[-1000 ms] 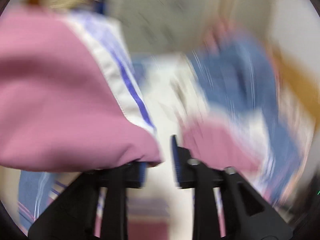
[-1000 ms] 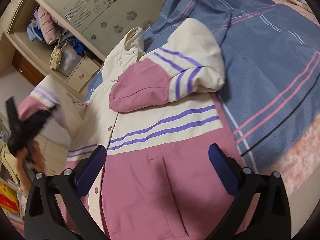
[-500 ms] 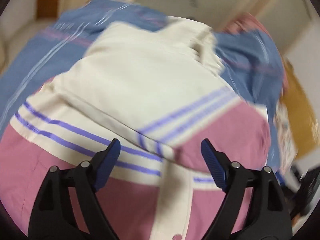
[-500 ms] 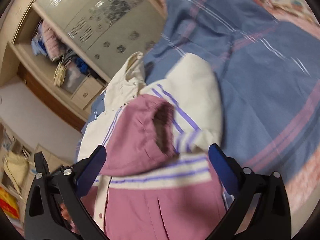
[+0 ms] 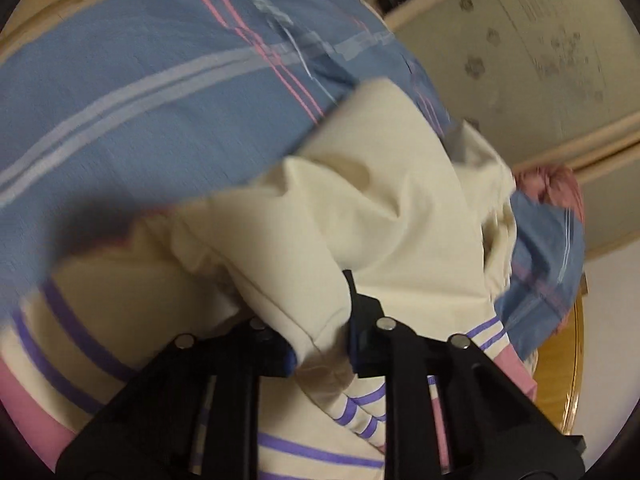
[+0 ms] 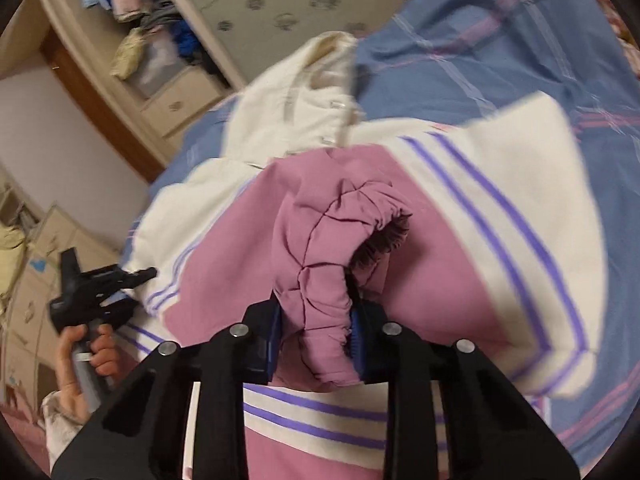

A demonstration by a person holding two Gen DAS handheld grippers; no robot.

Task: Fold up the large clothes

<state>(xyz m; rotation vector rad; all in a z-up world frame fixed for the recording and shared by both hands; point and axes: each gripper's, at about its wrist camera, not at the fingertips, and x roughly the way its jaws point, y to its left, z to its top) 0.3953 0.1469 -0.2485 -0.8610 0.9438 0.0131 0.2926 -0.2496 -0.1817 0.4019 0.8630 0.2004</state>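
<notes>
While jacket (image 6: 460,248) lies on bed (image 6: 500,60) | right gripper (image 6: 316,340) jaws, just closing, pinch pink cuff (image 6: 328,248) | left gripper (image 5: 320,340) jaws, just closing, pinch cream fold (image 5: 304,296)

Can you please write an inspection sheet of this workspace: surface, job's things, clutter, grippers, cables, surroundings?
Surface: bed with blue plaid cover.
Job's things: pink and cream jacket lying on the cover, its pink cuff raised off it.
Clutter: nothing seen on the bed.
Grippers: right gripper has just been closing, pads pressing the cuff; left gripper has just been closing on a cream fold of the jacket.
Cables: nothing seen.
Surroundings: wardrobe with patterned door, open shelf of bundled clothes, drawers below.
</notes>
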